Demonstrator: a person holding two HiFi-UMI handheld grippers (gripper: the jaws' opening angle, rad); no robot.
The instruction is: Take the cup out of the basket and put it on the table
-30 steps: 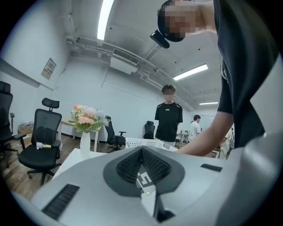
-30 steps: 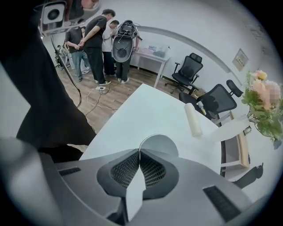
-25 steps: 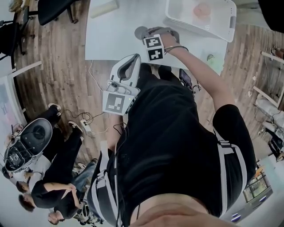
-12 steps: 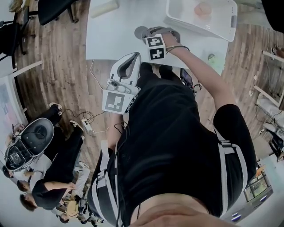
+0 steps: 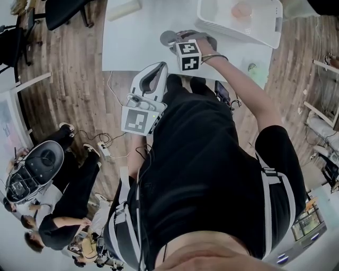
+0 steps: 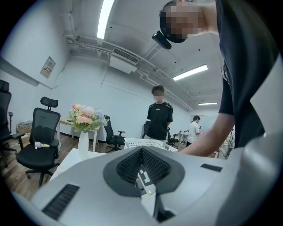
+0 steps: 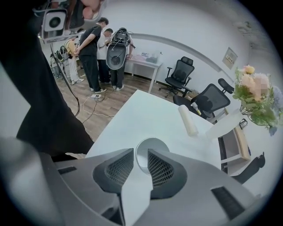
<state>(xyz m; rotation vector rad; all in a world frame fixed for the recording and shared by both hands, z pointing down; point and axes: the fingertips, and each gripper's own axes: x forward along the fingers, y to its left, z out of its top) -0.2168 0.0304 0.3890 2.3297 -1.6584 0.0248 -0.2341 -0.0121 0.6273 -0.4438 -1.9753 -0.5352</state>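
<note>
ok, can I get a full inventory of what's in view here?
table: one, white, in front of the person.
cup: one, grey, upright on the table.
basket: one, white, table's far right, pink item inside.
roll: one, cream, table's far left.
flowers: one bunch, pink and white, in a white vase on the table.
office chairs: several, black, around the table.
bystanders: several, dark tops, on the floor.
left gripper: white and grey, shut, empty.
right gripper: white and grey, jaws have just been opening, cup's near rim between them.
</note>
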